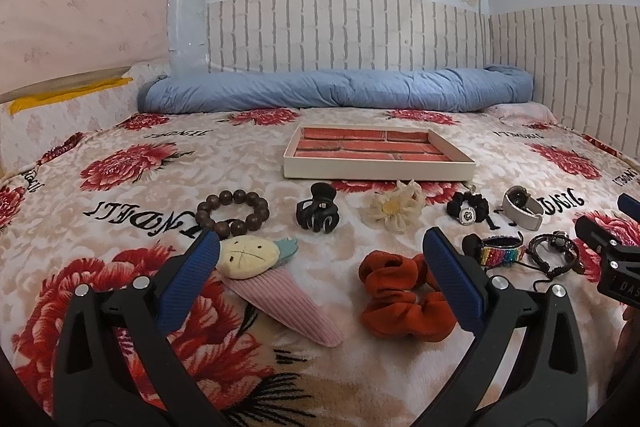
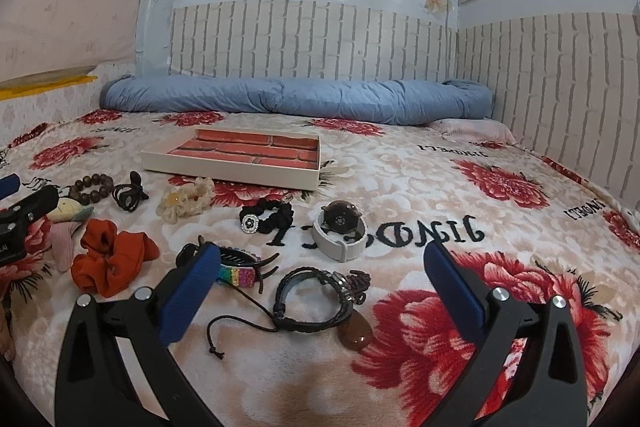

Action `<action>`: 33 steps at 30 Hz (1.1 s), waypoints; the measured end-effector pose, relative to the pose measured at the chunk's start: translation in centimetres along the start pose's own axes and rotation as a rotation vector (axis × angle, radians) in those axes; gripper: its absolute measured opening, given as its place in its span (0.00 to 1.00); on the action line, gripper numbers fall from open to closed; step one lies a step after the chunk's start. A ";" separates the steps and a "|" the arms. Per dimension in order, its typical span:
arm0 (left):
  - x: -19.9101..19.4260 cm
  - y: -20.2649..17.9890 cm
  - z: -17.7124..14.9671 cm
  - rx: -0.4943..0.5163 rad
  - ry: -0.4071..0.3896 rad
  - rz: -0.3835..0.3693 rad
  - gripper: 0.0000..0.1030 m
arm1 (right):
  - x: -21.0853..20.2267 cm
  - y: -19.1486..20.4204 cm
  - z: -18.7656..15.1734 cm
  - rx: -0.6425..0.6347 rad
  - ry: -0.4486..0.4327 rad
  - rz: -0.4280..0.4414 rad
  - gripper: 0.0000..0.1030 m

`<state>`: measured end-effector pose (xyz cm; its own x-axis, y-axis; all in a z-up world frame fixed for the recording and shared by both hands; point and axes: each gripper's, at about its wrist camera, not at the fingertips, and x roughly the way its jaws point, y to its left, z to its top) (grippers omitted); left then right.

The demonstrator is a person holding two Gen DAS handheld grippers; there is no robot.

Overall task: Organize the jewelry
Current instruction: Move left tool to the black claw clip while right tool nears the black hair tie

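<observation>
Currently, my left gripper (image 1: 320,255) and right gripper (image 2: 322,263) both stand with jaws apart, holding nothing, above accessories at frame centre, tray (image 1: 378,171) beyond.

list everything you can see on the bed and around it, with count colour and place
tray: 1, cream, brick-red inside, mid bed
bead bracelet: 1, dark brown, left
claw clip: 1, black, beside beads
flower clip: 1, cream, before tray
black scrunchie: 1, right of flower
watch: 1, grey band, right
pineapple clip: 1, pink, near left
orange scrunchie: 1, near centre
rainbow clip: 1, near right
cord bracelet: 1, black, nearest right
quilt: 1, blue, rolled at wall
left gripper: open
right gripper: open
</observation>
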<state>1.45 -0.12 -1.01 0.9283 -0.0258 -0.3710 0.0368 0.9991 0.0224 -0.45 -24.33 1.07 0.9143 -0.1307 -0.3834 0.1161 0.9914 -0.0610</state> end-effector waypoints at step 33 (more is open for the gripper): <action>8.4 0.2 6.7 -0.003 0.232 -0.048 0.95 | 7.3 2.9 6.4 -0.027 0.097 0.091 0.96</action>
<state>11.73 -0.41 2.15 0.8157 -0.0648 -0.5748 0.0769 0.9970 -0.0033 9.04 -22.31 3.97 0.8788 -0.0420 -0.4754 0.0227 0.9987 -0.0461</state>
